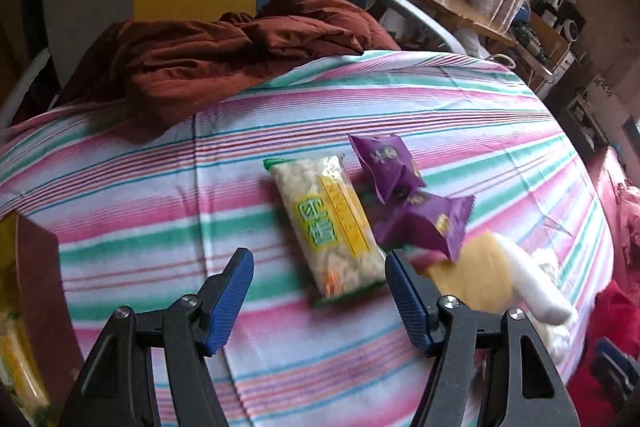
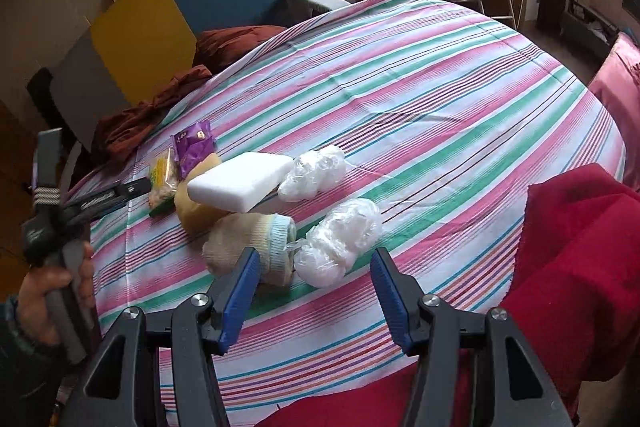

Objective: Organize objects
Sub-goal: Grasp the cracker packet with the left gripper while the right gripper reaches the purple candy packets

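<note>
Left-wrist view: white foam block [image 1: 532, 279] and yellow sponge [image 1: 476, 275] just right of the left tool [image 1: 319, 301] are motion-blurred; block partly behind tool's right arm. Purple snack packets [image 1: 404, 195] ahead: print too smeared to read. Right-wrist view: noodle pack [image 2: 164, 183] far left of right tool [image 2: 314, 297], half hidden by packet and sponge. Red cloth [image 2: 576, 267] cut by right edge.

my left gripper [image 1: 320, 301] and my right gripper [image 2: 314, 297] look alike: black plastic arms with triangular cut-outs, round silver screws at the joints, ribbed blue pads on the fingers [image 2: 240, 297]. my left hand [image 2: 52, 291] grips a grey handle, dark sleeve at the wrist.
</note>
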Action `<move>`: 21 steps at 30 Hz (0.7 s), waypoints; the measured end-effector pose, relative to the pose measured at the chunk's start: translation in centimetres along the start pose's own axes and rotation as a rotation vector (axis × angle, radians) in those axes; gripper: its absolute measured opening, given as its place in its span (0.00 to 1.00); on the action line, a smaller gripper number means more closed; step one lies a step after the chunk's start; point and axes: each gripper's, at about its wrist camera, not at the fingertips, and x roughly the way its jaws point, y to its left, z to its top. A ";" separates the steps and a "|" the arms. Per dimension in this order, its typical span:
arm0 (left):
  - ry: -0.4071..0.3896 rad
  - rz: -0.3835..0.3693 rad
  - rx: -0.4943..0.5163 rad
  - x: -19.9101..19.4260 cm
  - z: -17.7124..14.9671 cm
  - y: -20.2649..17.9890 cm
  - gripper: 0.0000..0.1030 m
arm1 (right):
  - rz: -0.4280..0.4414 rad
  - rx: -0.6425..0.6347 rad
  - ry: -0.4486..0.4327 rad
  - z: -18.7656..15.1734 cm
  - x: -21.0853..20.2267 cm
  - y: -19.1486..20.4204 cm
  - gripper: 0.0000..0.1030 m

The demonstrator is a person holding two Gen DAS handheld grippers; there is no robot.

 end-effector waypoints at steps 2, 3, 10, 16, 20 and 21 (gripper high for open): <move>0.003 0.006 0.002 0.9 0.6 -0.2 0.67 | 0.007 0.001 0.000 0.0 0.0 -0.1 0.56; 0.004 0.013 0.006 1.3 0.9 -0.2 0.67 | 0.009 0.003 0.000 0.0 0.0 -0.1 0.56; 0.019 0.030 0.013 3.9 1.5 -0.2 0.61 | 0.022 0.006 0.006 0.1 0.1 -0.2 0.56; -0.009 0.032 0.043 2.8 -0.3 0.2 0.45 | 0.005 -0.005 0.050 0.4 0.7 -0.1 0.56; -0.006 0.025 0.024 1.4 -2.4 0.9 0.45 | 0.018 -0.020 0.061 1.5 1.0 0.5 0.56; -0.006 0.024 0.017 0.9 -3.1 1.1 0.45 | 0.030 -0.022 0.059 2.0 1.2 0.9 0.56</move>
